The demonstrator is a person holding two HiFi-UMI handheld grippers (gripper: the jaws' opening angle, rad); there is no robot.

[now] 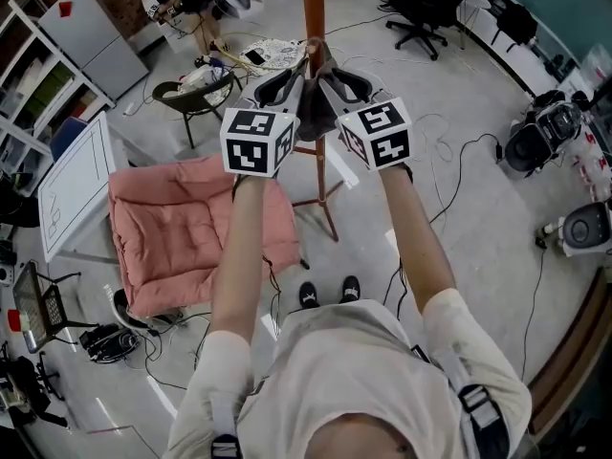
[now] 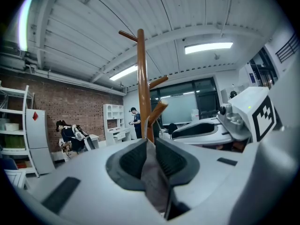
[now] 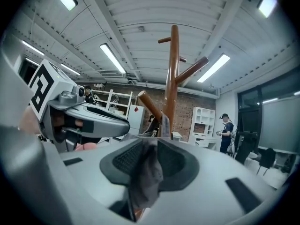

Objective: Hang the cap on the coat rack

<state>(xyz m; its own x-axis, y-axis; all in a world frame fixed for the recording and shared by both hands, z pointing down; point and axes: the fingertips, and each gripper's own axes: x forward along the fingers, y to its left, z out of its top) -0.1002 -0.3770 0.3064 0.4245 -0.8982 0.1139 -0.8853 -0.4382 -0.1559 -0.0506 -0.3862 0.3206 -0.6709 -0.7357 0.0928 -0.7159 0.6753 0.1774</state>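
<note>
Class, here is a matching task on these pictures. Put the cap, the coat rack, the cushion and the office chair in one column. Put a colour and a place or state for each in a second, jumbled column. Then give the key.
Things
1. cap
2. coat rack
3. cushion
4. office chair

Descriptions
a. pink, lying flat
b. grey cloth, up against the pole
c. black, standing far off
d. brown wood, upright

Pairs: 1-b, 2-d, 3-a, 4-c
</note>
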